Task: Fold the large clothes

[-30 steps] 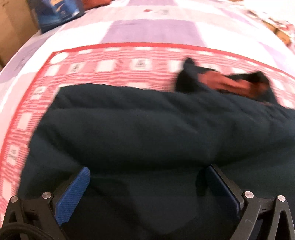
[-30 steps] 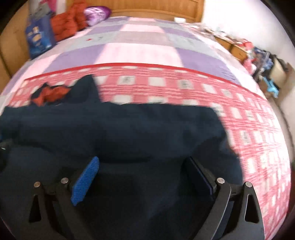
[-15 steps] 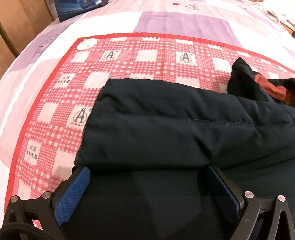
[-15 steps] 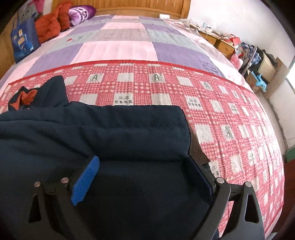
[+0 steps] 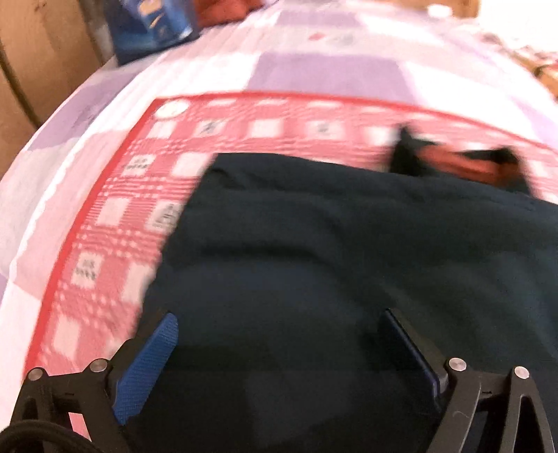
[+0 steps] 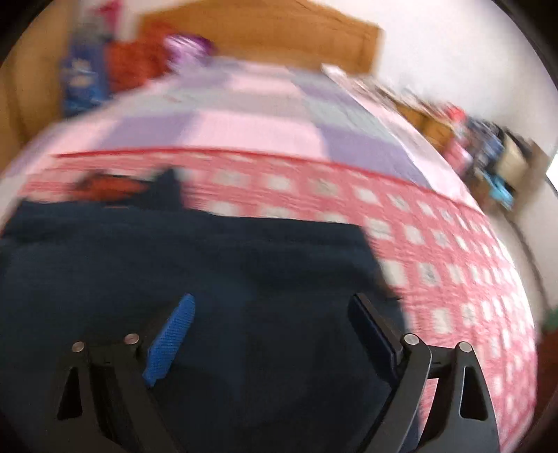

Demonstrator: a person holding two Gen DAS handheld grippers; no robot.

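Observation:
A dark navy jacket (image 5: 348,244) lies flat on a red-checked blanket (image 5: 115,216), with its orange lining (image 5: 460,163) showing at the far collar. My left gripper (image 5: 279,315) hovers over the jacket's near left part. Its jaws are wide and closing, the cloth lies below them and nothing is pinched. In the right wrist view the same jacket (image 6: 174,265) fills the lower left, its orange lining (image 6: 108,184) at the far left. My right gripper (image 6: 272,298) stands open above the jacket's right end, holding nothing. Both views are blurred.
The checked blanket (image 6: 436,244) covers a bed with a pink and purple quilt (image 6: 244,118) and a wooden headboard (image 6: 261,31). A blue bag (image 6: 82,80) and a red clothes pile (image 6: 134,62) sit at the far left. Cluttered furniture (image 6: 488,150) lines the right wall.
Both grippers have pulled back and risen from the jacket's folded edge, so more of the bed shows. The left jaws stand slightly narrower. The jacket lies where it was.

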